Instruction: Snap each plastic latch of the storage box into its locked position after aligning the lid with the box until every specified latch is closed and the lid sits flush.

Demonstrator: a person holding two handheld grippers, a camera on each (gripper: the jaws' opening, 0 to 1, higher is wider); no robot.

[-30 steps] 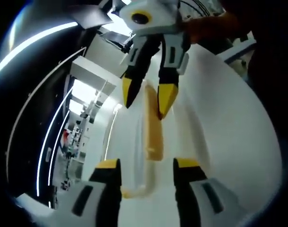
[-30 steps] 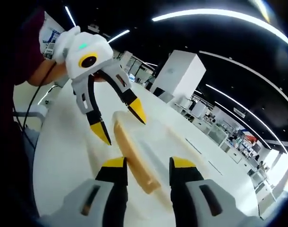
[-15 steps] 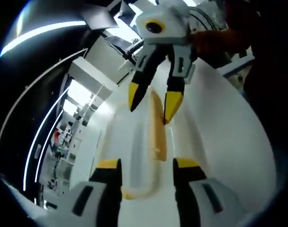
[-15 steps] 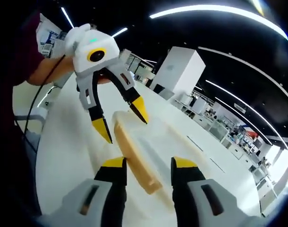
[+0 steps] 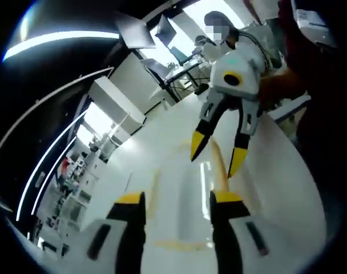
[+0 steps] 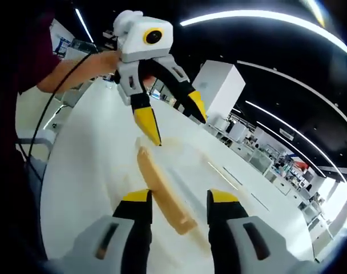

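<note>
Looking along the left gripper [image 5: 174, 200], jaws spread wide, nothing between them; storage box [image 5: 182, 211] lying on the white table [image 5: 276, 188] just ahead, its yellow latch [image 5: 219, 168] on the far side, under the right gripper [image 5: 215, 154], also wide open.

Seen from the right gripper view: right gripper [image 6: 174, 200] open above the latch [image 6: 162, 191]; left gripper [image 6: 173, 123] hovering over the box's far end.

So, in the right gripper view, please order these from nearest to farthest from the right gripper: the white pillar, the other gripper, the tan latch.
1. The tan latch, running up from between the right gripper jaws.
2. The left gripper, above the latch's far end, jaws spread.
3. The white pillar, far behind, upper right.
</note>
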